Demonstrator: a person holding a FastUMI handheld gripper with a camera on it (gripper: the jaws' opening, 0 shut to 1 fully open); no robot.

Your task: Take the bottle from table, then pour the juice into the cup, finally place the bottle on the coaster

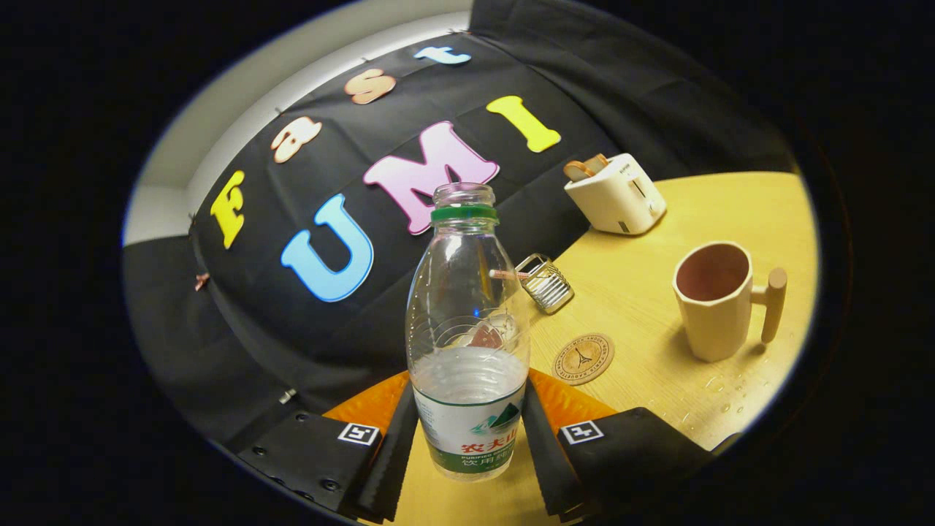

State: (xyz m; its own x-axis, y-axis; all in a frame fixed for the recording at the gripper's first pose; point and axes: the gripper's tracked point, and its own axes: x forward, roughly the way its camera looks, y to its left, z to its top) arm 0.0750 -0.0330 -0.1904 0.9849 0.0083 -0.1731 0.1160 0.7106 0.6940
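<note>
gripper (467, 446): we hold the bottle (467, 343), both fingers pressing its sides
bottle: uncapped, upright
coaster (583, 359): between bottle and cup (719, 299), on table (657, 256)

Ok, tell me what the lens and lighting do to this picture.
Gripper view: fisheye bends the table edge into a curve and leans the scene; soft shadow sits beside the cup; small glints mark the clear bottle gripped between the fingers; water drops near the cup shine; focus looks sharp throughout.
</note>
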